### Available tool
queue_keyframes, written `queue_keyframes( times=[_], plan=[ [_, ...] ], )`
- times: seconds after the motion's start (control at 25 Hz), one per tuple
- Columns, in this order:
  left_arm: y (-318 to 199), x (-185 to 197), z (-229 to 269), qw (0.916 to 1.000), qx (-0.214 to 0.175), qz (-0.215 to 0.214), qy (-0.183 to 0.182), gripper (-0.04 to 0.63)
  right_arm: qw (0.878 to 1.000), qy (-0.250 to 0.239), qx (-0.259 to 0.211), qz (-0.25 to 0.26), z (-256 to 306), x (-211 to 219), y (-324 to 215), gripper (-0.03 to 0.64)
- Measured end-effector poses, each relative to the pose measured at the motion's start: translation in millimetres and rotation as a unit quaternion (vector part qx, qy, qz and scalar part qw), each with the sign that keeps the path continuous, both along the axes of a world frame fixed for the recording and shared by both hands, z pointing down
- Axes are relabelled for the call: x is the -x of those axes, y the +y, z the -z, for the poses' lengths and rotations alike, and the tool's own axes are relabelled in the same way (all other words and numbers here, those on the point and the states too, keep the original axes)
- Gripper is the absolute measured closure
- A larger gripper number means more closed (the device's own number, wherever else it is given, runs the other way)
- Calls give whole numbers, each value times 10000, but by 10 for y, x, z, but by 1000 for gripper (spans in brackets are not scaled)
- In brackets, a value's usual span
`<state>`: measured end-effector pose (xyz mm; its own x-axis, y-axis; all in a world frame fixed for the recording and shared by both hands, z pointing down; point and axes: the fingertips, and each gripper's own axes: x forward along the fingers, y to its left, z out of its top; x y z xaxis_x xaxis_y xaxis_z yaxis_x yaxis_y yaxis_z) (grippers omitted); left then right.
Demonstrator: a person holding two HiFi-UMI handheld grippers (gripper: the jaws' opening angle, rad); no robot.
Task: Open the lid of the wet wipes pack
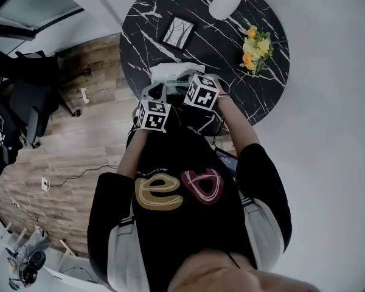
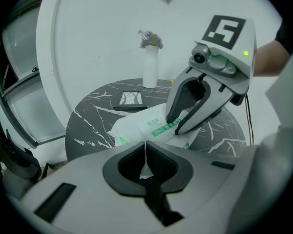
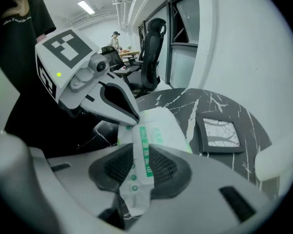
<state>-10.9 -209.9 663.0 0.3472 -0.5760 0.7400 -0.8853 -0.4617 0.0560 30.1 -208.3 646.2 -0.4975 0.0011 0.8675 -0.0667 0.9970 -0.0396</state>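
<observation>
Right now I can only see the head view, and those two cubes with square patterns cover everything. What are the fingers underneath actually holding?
Observer: In the left gripper view, the left gripper has its fingers shut on a thin white edge of the wet wipes pack.
Operator: And the other one?
Observer: The right gripper has its fingers closed on the pack's flap, a narrow strip with green print.
Operator: Is that flap off the pack?
Observer: Only partly, as far as I can tell. The strip rises from the pack's top into the fingers, and its far end meets the pack.
</observation>
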Motion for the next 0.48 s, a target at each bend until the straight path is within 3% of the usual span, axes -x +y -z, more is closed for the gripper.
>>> queue_keyframes(
  times=[0.24,0.48],
  plan=[
    [-7,5,-6,9998,111,-79,164,577,9998,-87,159,-101,57,-1,-8,517],
    [-11,13,0,9992,172,3,350,577,10000,31,-5,43,88,3,29,535]
  ],
)
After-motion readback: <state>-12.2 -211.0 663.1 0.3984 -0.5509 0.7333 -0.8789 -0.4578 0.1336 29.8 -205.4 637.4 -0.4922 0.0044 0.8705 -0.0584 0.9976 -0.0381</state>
